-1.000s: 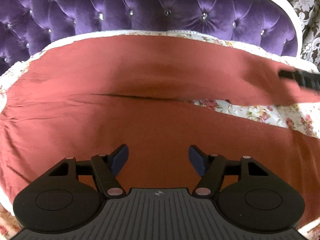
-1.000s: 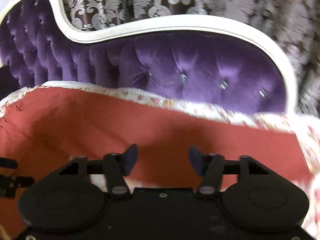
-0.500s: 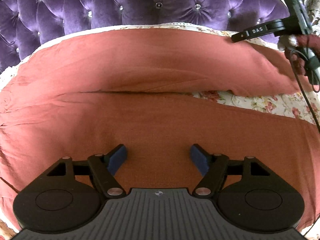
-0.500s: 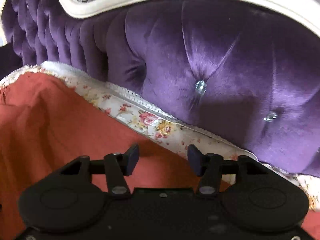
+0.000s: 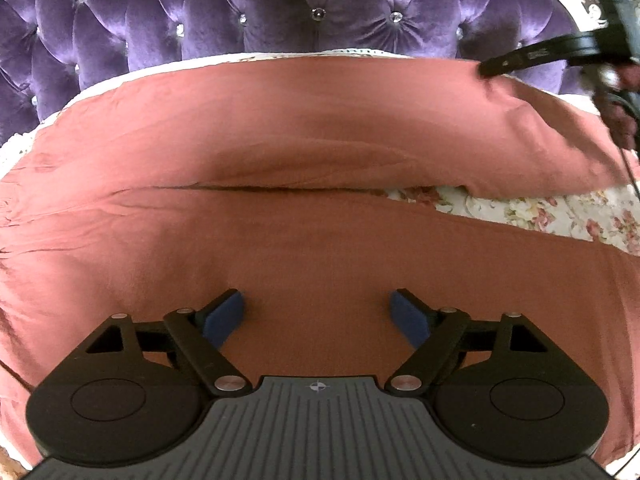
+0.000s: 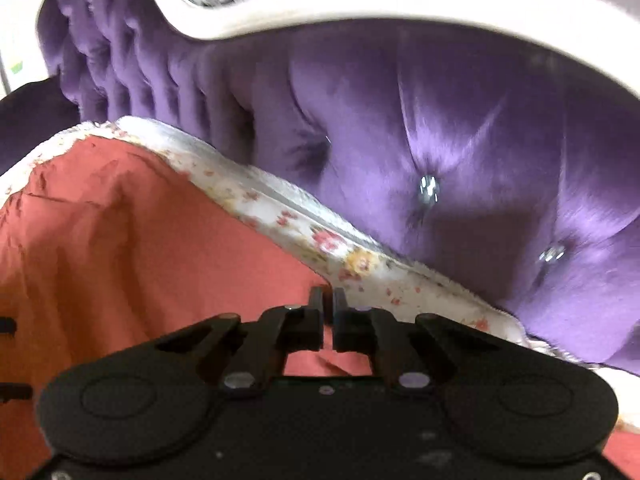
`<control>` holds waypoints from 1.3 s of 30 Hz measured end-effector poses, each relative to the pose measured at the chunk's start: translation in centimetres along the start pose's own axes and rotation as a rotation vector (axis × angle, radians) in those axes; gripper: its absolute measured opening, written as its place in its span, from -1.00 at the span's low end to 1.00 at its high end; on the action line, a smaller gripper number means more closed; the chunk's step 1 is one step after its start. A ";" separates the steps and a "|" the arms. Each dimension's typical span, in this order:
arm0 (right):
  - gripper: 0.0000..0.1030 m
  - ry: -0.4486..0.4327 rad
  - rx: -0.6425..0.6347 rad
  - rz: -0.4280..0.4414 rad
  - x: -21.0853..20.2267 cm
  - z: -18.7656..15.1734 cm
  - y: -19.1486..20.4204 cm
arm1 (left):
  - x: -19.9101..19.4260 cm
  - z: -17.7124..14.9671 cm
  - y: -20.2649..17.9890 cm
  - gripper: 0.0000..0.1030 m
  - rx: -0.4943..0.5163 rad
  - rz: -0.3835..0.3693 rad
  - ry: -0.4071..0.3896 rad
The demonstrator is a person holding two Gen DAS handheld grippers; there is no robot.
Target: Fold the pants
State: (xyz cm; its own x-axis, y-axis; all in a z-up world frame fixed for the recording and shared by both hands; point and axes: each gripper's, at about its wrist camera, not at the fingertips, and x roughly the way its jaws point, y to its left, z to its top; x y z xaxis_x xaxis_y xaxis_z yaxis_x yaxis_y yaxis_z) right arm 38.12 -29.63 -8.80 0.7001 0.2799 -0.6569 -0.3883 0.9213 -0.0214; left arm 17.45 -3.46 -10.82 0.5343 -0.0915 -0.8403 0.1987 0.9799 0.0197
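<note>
Right gripper (image 6: 328,300) had closed since the earlier frame, pinching the rust-red pants (image 5: 312,240) at a far corner. Left gripper (image 5: 318,312) hung wide open above them, holding nothing. Floral sheet (image 5: 560,212); purple tufted headboard (image 6: 460,128).

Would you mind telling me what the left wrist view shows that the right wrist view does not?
Only the left wrist view shows both pant legs spread flat, the floral sheet between them, and the open left gripper above the near leg.

Only the right wrist view shows the right gripper shut on the pants' far corner, and the headboard's white frame.

Both show the rust-red pants and the purple tufted headboard.
</note>
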 end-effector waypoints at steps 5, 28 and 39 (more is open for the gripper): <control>-0.90 -0.087 -0.099 -0.052 -6.2 -1.9 5.1 | -1.2 1.6 0.8 0.55 -0.028 -0.055 -0.005; -0.91 -0.155 -0.149 -0.132 -10.3 -8.3 12.8 | 4.0 16.3 2.3 0.56 -0.226 -0.199 0.045; -0.91 -0.188 -0.143 -0.163 -11.8 -9.2 13.9 | 2.6 15.0 1.9 -0.81 -0.271 -0.206 0.033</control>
State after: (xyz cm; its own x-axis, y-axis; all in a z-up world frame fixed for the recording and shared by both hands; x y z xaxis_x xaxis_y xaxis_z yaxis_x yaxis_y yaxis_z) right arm 18.92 -22.66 -8.29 0.8538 0.1885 -0.4853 -0.3328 0.9144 -0.2304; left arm 31.50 -4.48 -4.83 0.4777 -0.2907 -0.8290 0.0719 0.9534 -0.2929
